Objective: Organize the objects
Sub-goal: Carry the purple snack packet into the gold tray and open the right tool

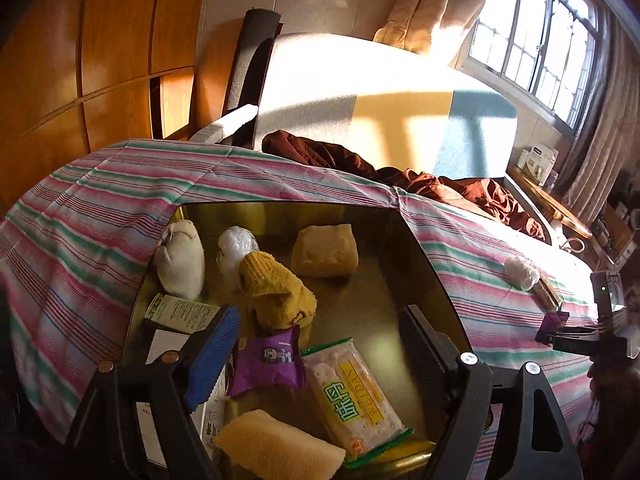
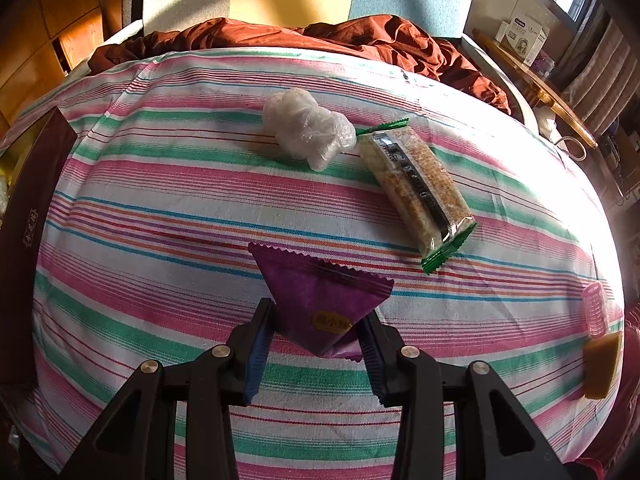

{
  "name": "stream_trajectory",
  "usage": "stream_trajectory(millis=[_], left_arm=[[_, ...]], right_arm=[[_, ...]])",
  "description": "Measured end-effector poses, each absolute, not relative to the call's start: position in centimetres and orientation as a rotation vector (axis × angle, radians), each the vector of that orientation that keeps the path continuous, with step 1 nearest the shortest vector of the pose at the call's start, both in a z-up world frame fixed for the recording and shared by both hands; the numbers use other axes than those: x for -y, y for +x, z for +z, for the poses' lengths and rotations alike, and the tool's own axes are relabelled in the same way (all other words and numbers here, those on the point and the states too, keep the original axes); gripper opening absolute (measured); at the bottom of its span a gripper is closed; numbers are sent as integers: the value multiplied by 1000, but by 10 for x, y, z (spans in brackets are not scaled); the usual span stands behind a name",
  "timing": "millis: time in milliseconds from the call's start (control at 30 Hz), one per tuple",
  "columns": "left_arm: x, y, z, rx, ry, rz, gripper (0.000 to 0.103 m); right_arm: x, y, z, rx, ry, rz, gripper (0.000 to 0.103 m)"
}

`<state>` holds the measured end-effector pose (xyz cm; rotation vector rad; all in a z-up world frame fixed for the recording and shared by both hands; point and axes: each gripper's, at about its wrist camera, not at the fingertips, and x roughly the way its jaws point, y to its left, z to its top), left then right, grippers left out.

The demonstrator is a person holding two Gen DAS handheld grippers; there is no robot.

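Note:
My left gripper (image 1: 320,344) is open and empty, hovering over a gold-lined box (image 1: 416,248) on the striped bedspread. In the box lie a purple snack packet (image 1: 266,362), a green-edged cracker pack (image 1: 354,396), a mustard knit sock (image 1: 276,290), two sponges (image 1: 324,250), a white pouch (image 1: 180,258) and a plastic-wrapped bundle (image 1: 236,248). My right gripper (image 2: 316,338) is shut on a second purple snack packet (image 2: 320,300), held just above the bedspread; it also shows in the left wrist view (image 1: 554,322). Beyond it lie a clear plastic bundle (image 2: 306,128) and a green-edged cracker bar (image 2: 420,192).
A pink hair roller (image 2: 596,308) and a yellow sponge (image 2: 602,364) lie at the right edge of the striped bedspread (image 2: 160,208). The dark box lid (image 2: 24,240) is at the left. A rumpled brown blanket (image 2: 360,36) and chair back (image 1: 360,92) lie beyond.

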<state>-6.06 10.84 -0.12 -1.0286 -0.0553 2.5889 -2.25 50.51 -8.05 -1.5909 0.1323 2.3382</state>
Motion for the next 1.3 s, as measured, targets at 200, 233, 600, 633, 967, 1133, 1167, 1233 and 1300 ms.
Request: stream_trajectory(millis=[200, 233, 600, 633, 967, 1133, 1167, 1233, 1300], left_arm=[[-103, -36, 1, -47, -976, 2625, 83], [-101, -34, 0, -56, -975, 2630, 83], [-75, -24, -9, -42, -1005, 2645, 83], [-72, -24, -9, -35, -1006, 2646, 83], [-50, -19, -12, 2, -1017, 2663, 83], [-38, -17, -12, 27, -1016, 2687, 83], [-35, -18, -12, 36, -1015, 2694, 83], [-31, -20, -13, 50, -1028, 2699, 83], [-27, -21, -14, 62, -1034, 2705, 83]], right_arm=[[-483, -24, -81, -49, -1621, 2381, 41], [-482, -24, -80, -52, -1624, 2384, 41], [-427, -25, -73, -159, -1673, 2499, 41], [-420, -26, -71, -171, -1667, 2511, 41], [-365, -37, -35, -221, -1580, 2669, 41], [-335, -45, -10, -206, -1528, 2777, 41], [-327, -47, -6, -199, -1523, 2799, 41], [-309, -52, 0, -170, -1525, 2840, 41], [-291, -59, 3, -141, -1533, 2878, 41]])
